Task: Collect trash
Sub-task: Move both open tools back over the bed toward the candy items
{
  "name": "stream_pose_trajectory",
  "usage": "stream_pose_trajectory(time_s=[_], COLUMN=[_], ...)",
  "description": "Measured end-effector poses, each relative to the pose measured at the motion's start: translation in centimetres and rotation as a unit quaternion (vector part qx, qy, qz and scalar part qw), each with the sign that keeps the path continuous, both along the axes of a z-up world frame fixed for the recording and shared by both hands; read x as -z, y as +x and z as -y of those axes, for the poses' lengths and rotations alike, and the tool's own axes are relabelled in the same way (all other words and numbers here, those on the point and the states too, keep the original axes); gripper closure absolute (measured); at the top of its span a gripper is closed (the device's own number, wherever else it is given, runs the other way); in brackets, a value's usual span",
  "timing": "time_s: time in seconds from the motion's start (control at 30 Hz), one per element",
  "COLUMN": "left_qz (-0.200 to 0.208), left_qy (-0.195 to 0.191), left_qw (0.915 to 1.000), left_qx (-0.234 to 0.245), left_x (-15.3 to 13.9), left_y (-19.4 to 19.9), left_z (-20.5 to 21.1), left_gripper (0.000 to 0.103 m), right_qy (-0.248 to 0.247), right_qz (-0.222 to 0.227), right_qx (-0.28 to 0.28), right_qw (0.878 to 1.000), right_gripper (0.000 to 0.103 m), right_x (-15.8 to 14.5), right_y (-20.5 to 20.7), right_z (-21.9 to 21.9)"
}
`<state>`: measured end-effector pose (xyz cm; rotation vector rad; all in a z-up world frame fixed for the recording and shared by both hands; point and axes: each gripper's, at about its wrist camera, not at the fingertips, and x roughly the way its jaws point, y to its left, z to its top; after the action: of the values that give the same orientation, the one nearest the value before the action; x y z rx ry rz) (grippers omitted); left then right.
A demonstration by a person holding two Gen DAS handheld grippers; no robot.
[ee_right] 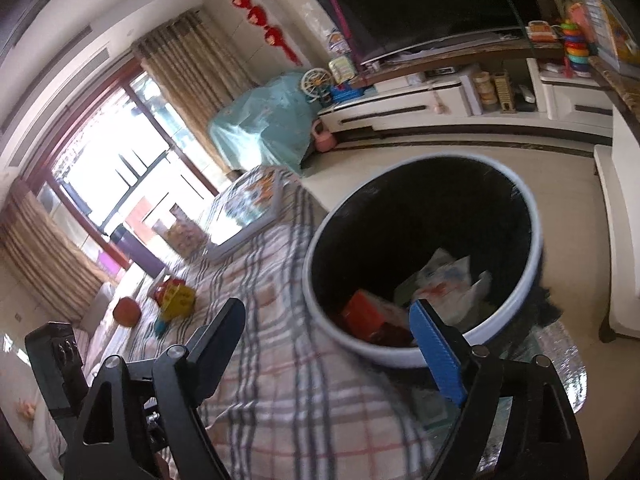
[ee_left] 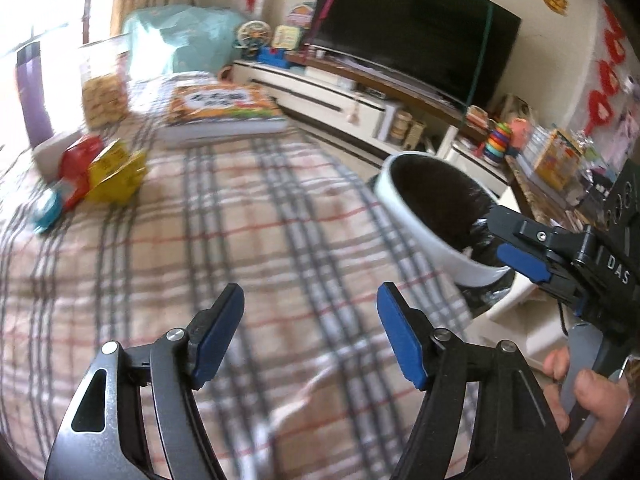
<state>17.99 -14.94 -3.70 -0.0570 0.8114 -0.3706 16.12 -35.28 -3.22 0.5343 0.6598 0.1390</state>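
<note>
The white bin, lined w/ a black bag, stands at the edge of the table, which is covered by a beige plaid cloth. Inside the bin lie a red box and a crumpled white plastic wrapper.

The right gripper hangs just short of the bin's near rim, jaws spread wide w/ nothing between them; its blue pad overlaps the rim in the right wrist view. In the left wrist view the same gripper shows at the bin's right side, a hand on its grey handle.

The left gripper is over bare plaid cloth to the left of the bin, well apart from it, jaws parted and empty.

Trash still on the table, far from the bin toward the window: a yellow packet touching a red packet, and a small teal item just beside them; exact type can't be told, pic is blurred. A purple bottle and a clear snack jar stand beyond them. A big picture book lies at the table's far side, between the bin and the jar. A dark TV sits on a white cabinet behind the bin.
</note>
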Motion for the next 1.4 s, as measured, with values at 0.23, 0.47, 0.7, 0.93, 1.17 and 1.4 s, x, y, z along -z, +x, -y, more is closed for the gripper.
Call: stream_pose_trajectory(time_s=[0.23,0.47,0.7,0.93,1.17,1.4], left_qz=[-0.006,-0.014,-0.02,-0.026,-0.026,-0.029], left_qy=[-0.002,-0.005,-0.007,-0.011,-0.007,0.005], left_qw=[0.9991,0.9968,0.9935,0.9903,0.9886,0.9875], left_qx=[-0.041,-0.078,-0.112,-0.136,-0.148,-0.155], left_x=[0.6,1.2,1.8,2.3,2.3,2.1], left_y=[-1.0,-1.7,-2.0,-1.7,-0.7,1.2], left_z=[-4.5,-8.6,-12.2,-15.1,-17.0,-18.7], left_gripper=[0.032,0.032,0.032,0.032,0.032,0.032], right_qy=[0.0,-0.001,-0.002,-0.007,-0.006,-0.008], right_qz=[-0.006,-0.011,-0.015,-0.018,-0.025,-0.027], right_qx=[-0.038,-0.066,-0.095,-0.12,-0.14,-0.154], right_qw=[0.999,0.998,0.995,0.993,0.99,0.988], right_gripper=[0.016,0.016,0.016,0.016,0.016,0.016], right_x=[0.5,0.8,0.9,1.0,1.3,1.4], right_y=[0.3,0.7,1.4,2.5,4.0,5.9], right_z=[-4.0,-7.6,-11.0,-14.3,-16.5,-18.6])
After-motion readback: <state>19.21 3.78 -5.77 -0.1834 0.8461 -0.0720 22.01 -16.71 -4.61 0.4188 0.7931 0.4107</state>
